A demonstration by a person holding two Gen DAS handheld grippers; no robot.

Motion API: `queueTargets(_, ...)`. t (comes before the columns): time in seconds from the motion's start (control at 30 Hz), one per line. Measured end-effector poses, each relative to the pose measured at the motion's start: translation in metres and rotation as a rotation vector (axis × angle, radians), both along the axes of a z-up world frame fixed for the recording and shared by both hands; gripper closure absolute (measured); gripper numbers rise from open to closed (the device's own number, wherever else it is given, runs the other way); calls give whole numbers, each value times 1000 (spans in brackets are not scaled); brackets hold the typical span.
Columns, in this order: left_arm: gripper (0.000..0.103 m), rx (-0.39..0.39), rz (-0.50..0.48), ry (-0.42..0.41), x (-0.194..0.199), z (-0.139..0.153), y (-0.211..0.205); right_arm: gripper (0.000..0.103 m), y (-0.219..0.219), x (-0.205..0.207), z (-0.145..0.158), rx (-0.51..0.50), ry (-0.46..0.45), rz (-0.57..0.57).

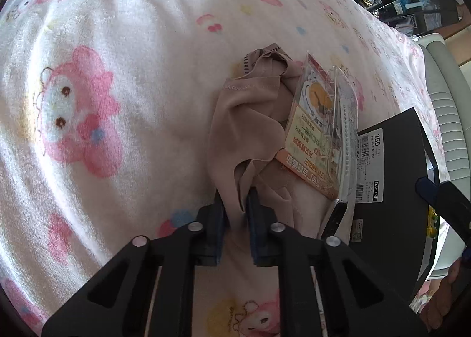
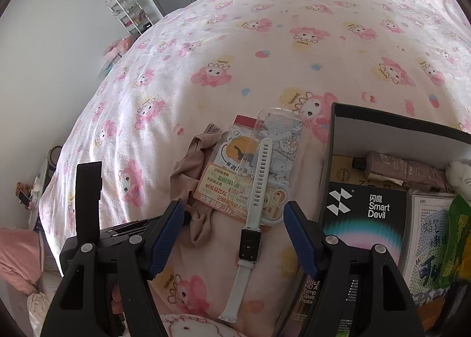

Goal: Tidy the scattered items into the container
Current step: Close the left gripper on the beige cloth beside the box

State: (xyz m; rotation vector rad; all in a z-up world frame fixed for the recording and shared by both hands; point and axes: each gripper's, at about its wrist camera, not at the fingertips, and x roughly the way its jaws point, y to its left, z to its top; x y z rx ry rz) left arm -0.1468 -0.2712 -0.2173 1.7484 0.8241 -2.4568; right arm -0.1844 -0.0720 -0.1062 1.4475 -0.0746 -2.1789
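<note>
My left gripper (image 1: 235, 204) is shut on a fold of the beige cloth (image 1: 250, 119), which lies crumpled on the pink cartoon bedspread. Beside the cloth lies an orange printed packet (image 1: 306, 142) with a clear phone case (image 2: 279, 142) on top. A white smartwatch (image 2: 248, 244) lies across the packet and the bedspread, right between the wide-open fingers of my right gripper (image 2: 233, 207), untouched. The black shoebox (image 2: 332, 136) stands just right of them, holding several items. In the right wrist view the beige cloth (image 2: 191, 166) bunches at the packet's left edge.
Inside the box are a black "Smart Devil" carton (image 2: 362, 210), a pink tube (image 2: 403, 169) and a green packet (image 2: 459, 234). A labelled end of the box (image 1: 371, 166) faces the left gripper. A wire shelf (image 2: 126, 10) and wardrobes stand beyond the bed.
</note>
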Motion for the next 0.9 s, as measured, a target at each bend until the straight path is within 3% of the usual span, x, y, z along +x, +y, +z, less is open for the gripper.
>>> queueTargets(0.1,98,-48,50,46,24,20,-3,35,-5,3,-6,4,-7,29)
queueTargets(0.23,100,41,128,109,64,42,-11,35,-9,12,4,-49,33,66)
queueTargets(0.4,100,43,105,197,79,76,-3,35,-7,24,15,-91,32,90)
queueTargets(0.47,99,22,79,197,73,74,1,35,-8,28,11,-83,6,106)
queueTargets(0.5,95,21,84,165,67,68,-3,35,-11,30,8,-58,-3,112)
queueTargets(0.57,52,29,115,111,59,52,-12,35,-20,28,-1,-2,-40,118)
queueTargets(0.6,48,39,129,99,55,44,-18,35,-23,27,-7,13,-70,123)
queueTargets(0.73,48,50,125,71,41,19,-24,35,-44,15,-29,5,-178,156)
queueTargets(0.8,61,60,113,60,33,10,-23,35,-53,9,-40,26,-204,163)
queueTargets(0.87,87,65,98,37,26,0,-22,35,-58,3,-50,55,-209,156)
queueTargets(0.9,93,59,101,29,24,-2,-21,35,-57,1,-53,68,-208,146)
